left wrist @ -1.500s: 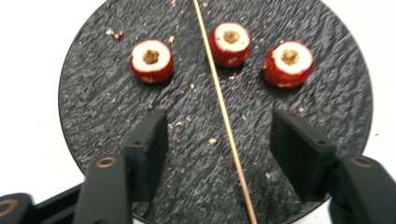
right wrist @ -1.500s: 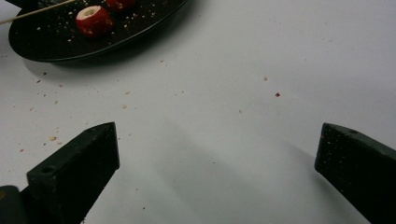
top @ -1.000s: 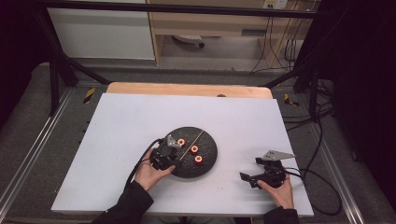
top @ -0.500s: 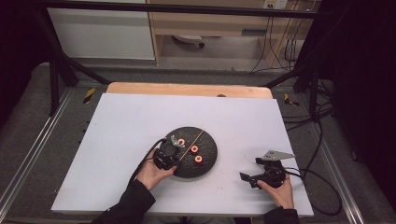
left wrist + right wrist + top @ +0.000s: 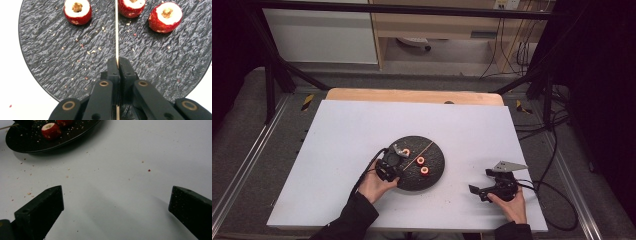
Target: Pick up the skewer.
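Left gripper view is showing my left claw clamping on a thin wooden skewer, having just been closing; it is lying along the dark slate plate, pointing straight away between cored red fruit pieces. High view is showing my right claw standing apart over the white tabletop.

A white table on a wooden top stands on grey floor, with a pale cabinet behind.
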`<state>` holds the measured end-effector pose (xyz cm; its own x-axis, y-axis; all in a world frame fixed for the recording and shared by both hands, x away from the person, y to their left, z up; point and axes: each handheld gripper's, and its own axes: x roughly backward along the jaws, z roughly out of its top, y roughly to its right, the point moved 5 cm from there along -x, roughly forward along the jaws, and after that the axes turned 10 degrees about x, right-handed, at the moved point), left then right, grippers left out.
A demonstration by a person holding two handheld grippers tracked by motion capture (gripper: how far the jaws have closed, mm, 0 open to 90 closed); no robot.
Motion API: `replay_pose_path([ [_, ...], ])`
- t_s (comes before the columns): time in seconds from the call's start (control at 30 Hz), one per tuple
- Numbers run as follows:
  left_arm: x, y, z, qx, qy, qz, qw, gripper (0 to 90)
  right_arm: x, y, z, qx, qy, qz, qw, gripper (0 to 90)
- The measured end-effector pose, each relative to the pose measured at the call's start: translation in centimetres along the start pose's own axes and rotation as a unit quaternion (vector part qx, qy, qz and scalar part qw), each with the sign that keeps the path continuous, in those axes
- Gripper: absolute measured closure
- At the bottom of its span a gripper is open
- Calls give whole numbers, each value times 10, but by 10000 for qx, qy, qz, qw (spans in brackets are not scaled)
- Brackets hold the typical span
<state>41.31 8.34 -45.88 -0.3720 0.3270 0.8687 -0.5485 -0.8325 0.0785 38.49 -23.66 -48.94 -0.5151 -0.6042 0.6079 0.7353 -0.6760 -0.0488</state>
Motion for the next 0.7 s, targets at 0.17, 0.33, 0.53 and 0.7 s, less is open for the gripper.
replay_pose_path([
  [0.17, 1, -1, 0, 20, 33, -7, 10000, 881, 0, 0, 0, -2, -3, -1, 10000, 6],
  [0.33, 6, -2, 0, 34, 171, -58, 9998, 883, 0, 0, 0, -9, -14, 2, 10000, 6],
  [0.53, 15, -8, -2, 69, 398, -151, 9991, 884, -1, 0, 0, -18, -24, -14, 10000, 6],
  [0.7, 24, -15, -5, 78, 644, -304, 9974, 884, -1, -1, -1, -59, -51, -6, 10000, 6],
])
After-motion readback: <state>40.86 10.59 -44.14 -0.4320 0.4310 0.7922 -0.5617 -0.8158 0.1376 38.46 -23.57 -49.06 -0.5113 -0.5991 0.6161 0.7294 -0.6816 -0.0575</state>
